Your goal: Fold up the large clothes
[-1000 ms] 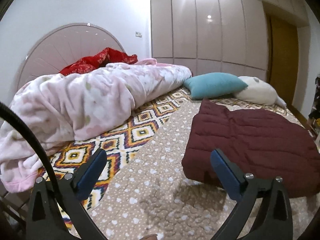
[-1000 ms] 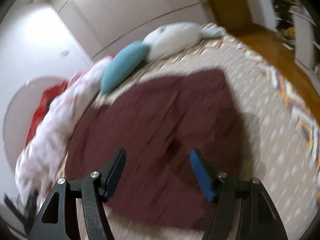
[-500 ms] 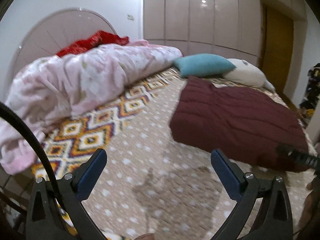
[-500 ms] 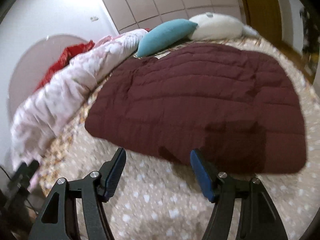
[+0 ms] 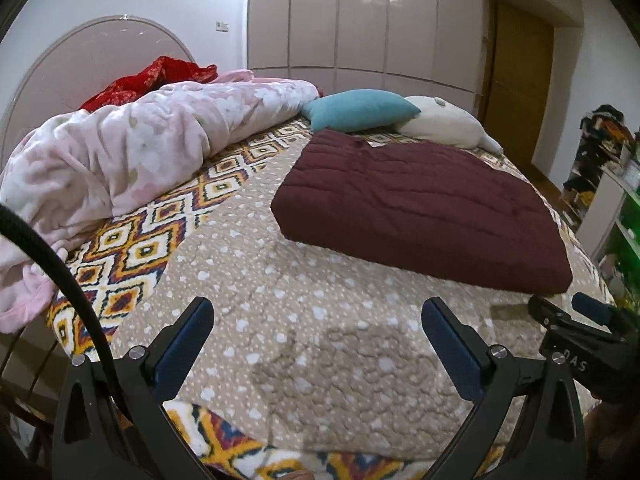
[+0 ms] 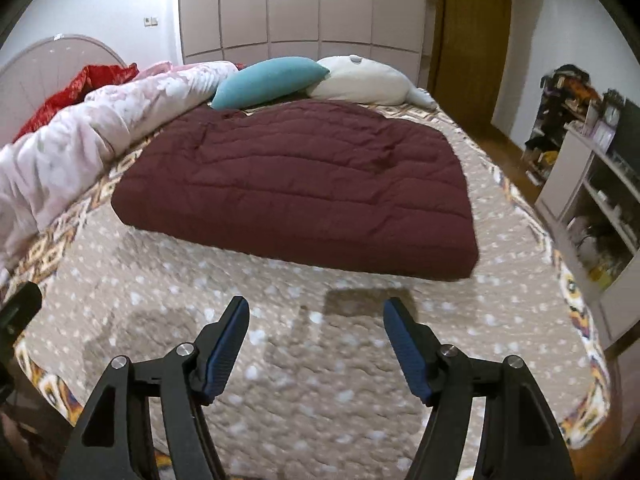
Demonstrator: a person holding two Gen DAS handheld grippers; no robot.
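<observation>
A dark maroon quilted garment [image 5: 416,204] lies folded into a flat thick rectangle on the bed; it also shows in the right wrist view [image 6: 304,184]. My left gripper [image 5: 316,336] is open and empty, held over the bedspread short of the garment's near edge. My right gripper [image 6: 316,332] is open and empty, also short of the near edge. The right gripper shows at the right edge of the left wrist view [image 5: 576,312], and the left gripper's tip at the left edge of the right wrist view [image 6: 20,308].
The bed has a beige dotted bedspread [image 5: 304,280] with a patterned border. A pink blanket [image 5: 140,152] and red cloth [image 5: 152,80] lie along the left. A teal pillow [image 6: 268,80] and white plush [image 6: 360,80] lie behind the garment. Shelves [image 6: 592,200] stand right.
Both grippers have drawn back from the garment toward the foot of the bed, open and empty throughout. The garment lies as before.
</observation>
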